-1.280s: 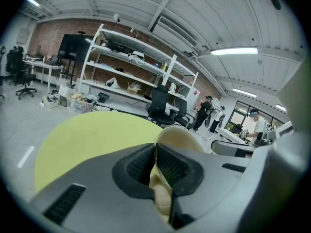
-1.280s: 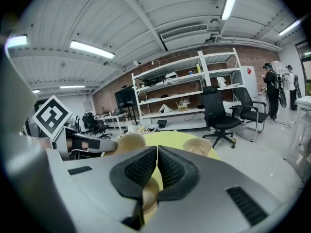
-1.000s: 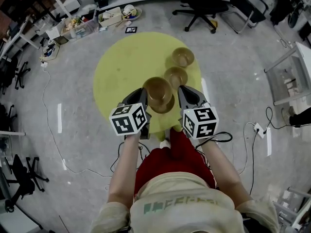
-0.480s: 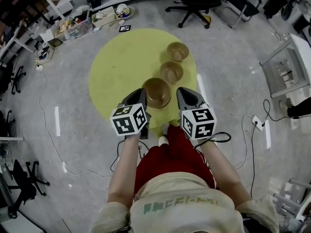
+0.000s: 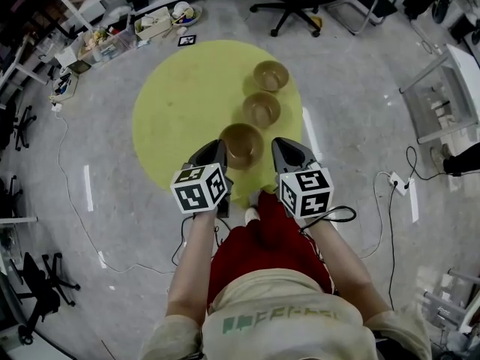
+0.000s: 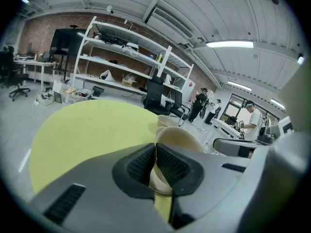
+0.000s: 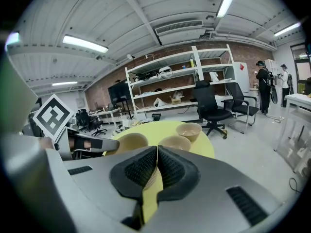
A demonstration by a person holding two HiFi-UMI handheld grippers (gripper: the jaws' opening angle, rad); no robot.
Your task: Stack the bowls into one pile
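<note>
Left gripper (image 6: 155, 152) jaws pinch the rim of the nearest bowl (image 5: 241, 142) on the yellow counter (image 5: 184, 100); right gripper (image 7: 157, 154) jaws are pressed together, just right of this bowl; middle bowl (image 5: 262, 109) and far bowl (image 5: 271, 75) stand in a row beyond the jaws.

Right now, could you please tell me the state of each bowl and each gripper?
near bowl: upright, rim clamped by the left gripper.
middle bowl: upright, empty, standing free on the yellow table.
far bowl: upright, empty, standing free.
left gripper: shut on the near bowl.
right gripper: shut, holding nothing.
</note>
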